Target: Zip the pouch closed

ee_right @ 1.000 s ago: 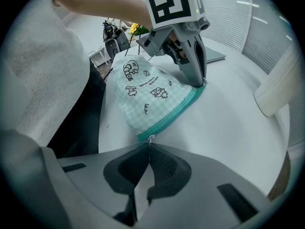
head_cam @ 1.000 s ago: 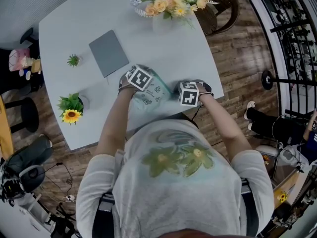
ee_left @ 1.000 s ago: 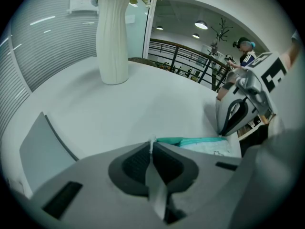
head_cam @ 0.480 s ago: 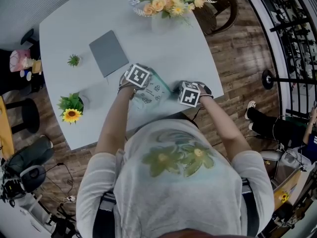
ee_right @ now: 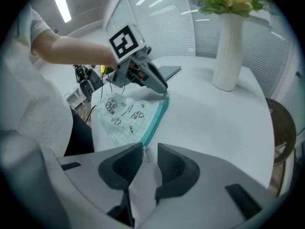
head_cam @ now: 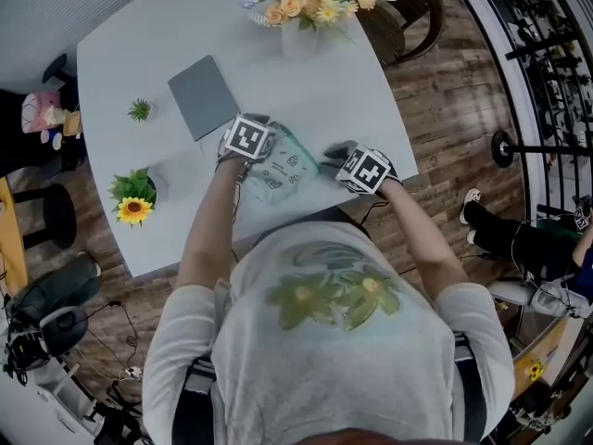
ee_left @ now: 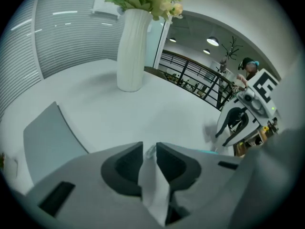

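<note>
- Head view: the mint-green checked fabric pouch point(head_cam: 283, 167) lies near the white table's point(head_cam: 324, 91) front edge, between your left gripper point(head_cam: 258, 128) and right gripper point(head_cam: 334, 156). A flat grey slab point(head_cam: 204, 97), a white vase of flowers point(head_cam: 301, 35) and a potted sunflower point(head_cam: 134, 207) stand well clear.
- Left gripper view: your jaws have just been opening. A narrow gap shows, with the pouch's end between them.
- Right gripper view: your jaws have just been opening and stand apart around the zip pull point(ee_right: 146, 154). The teal zipper point(ee_right: 155, 116) runs lengthwise away to the left gripper.
</note>
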Demonstrator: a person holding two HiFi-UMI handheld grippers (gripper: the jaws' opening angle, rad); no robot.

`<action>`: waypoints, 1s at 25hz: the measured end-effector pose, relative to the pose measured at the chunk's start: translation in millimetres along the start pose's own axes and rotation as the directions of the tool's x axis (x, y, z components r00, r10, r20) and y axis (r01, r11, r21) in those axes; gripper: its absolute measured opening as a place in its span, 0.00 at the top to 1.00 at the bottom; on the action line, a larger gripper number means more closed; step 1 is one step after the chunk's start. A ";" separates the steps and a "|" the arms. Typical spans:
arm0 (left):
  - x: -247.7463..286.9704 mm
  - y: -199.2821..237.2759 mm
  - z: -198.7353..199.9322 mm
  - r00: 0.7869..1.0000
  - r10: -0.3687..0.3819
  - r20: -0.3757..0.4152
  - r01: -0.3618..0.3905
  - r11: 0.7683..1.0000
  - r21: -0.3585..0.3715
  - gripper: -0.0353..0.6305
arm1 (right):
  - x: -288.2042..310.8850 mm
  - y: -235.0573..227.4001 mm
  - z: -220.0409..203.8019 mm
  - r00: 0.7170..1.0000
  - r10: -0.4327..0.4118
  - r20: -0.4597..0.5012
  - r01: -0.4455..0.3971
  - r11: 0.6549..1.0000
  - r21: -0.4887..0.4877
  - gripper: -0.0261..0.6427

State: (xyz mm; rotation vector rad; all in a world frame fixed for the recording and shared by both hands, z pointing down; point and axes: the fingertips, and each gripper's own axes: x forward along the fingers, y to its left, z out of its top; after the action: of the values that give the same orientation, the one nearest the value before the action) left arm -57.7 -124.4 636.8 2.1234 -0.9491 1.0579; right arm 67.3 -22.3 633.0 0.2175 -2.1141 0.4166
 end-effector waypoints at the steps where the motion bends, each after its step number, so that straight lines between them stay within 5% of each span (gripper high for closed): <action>1: -5.8 1.0 2.6 1.000 0.009 0.016 -0.009 1.000 -0.005 0.84 | -5.2 -5.0 5.4 0.999 -0.029 0.039 0.028 0.999 0.025 0.80; 5: -31.1 2.3 15.4 0.994 0.049 0.101 -0.048 0.999 -0.011 0.83 | -29.3 -22.2 30.1 0.971 -0.161 0.180 0.140 0.982 0.123 0.80; 9: -55.6 -1.8 26.0 0.974 0.080 0.210 -0.070 0.996 -0.057 0.83 | -53.9 -27.8 57.8 0.913 -0.260 0.315 0.192 0.954 0.231 0.80; 16: -105.7 -21.4 34.2 0.914 0.172 0.367 -0.107 0.976 -0.192 0.83 | -97.7 -16.6 92.9 0.792 -0.363 0.490 0.184 0.908 0.375 0.84; 25: -163.4 -75.6 44.3 0.833 0.192 0.518 -0.116 0.978 -0.174 0.89 | -140.2 10.2 111.8 0.682 -0.466 0.563 0.252 0.873 0.417 0.93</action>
State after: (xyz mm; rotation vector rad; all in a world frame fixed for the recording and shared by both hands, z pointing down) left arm -49.4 -58.4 463.8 2.2965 -1.4282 0.4394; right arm 53.5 -55.8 457.1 1.1022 -2.5846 0.4695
